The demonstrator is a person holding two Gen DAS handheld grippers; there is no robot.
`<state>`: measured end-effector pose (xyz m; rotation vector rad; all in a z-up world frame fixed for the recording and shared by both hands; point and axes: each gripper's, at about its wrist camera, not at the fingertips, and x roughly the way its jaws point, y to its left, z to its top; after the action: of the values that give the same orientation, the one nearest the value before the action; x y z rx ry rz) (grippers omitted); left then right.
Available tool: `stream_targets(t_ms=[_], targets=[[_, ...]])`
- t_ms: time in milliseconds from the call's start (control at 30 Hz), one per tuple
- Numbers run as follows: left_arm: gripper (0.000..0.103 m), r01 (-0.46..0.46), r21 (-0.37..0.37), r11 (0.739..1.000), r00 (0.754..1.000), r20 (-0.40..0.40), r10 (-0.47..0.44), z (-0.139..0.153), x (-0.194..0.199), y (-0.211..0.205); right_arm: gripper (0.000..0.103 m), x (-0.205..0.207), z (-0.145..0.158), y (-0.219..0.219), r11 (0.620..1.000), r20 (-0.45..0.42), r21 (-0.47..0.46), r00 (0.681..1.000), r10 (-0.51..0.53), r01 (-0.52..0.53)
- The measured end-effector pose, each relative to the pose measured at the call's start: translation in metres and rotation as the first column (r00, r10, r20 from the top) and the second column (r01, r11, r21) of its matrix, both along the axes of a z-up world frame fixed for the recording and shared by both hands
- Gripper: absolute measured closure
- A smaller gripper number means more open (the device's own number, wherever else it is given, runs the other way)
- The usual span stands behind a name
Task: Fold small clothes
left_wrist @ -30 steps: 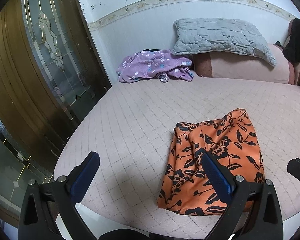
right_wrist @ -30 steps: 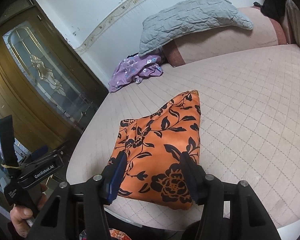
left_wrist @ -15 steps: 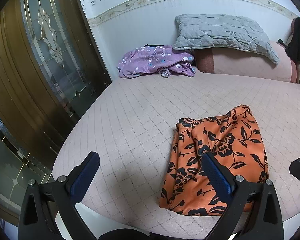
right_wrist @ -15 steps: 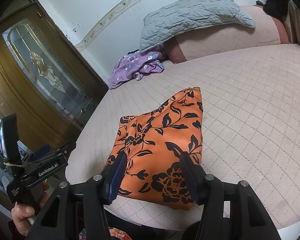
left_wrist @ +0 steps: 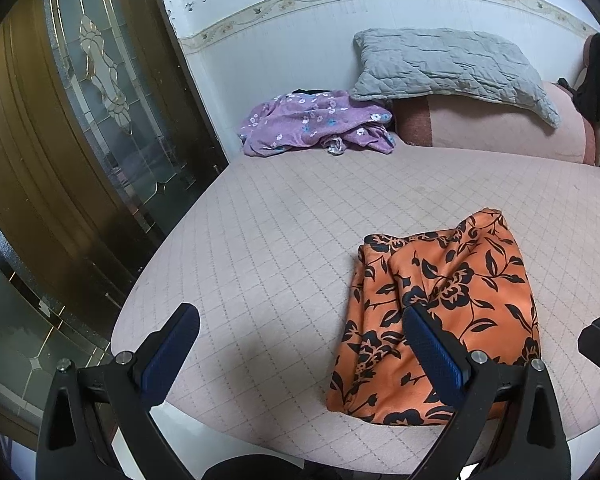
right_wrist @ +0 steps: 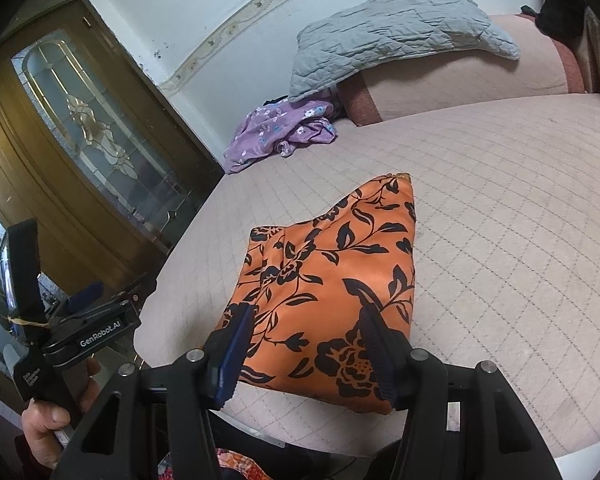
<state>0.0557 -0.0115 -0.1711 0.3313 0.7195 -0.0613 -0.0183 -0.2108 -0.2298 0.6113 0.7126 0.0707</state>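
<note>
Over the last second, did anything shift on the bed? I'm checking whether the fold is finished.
Almost nothing changed. The folded orange cloth with black flowers lies where it lay on the pink quilted bed, untouched. Both tongs, left and right, stay open and empty over the near edge; only the views drifted slightly. The crumpled purple floral garment and grey quilted pillow did not move.
</note>
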Motion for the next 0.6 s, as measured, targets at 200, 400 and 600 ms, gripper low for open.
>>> stream_targets(t_ms=[200,400,600], targets=[[0.002,-0.005,0.003,1.000,1.000,-0.008,0.005,-0.003,0.003,0.003,0.044,0.001,-0.002,0.004,1.000,-0.008,-0.001,1.000,0.009,-0.009],[0.002,-0.014,0.004,1.000,1.000,-0.023,0.014,-0.009,0.007,0.005,0.044,0.003,-0.005,0.007,1.000,-0.019,-0.002,1.000,0.015,-0.015],[0.002,-0.022,0.010,1.000,0.999,-0.042,0.022,-0.017,0.011,0.008,0.044,0.007,-0.012,0.008,1.000,-0.039,0.001,0.999,0.017,-0.017]])
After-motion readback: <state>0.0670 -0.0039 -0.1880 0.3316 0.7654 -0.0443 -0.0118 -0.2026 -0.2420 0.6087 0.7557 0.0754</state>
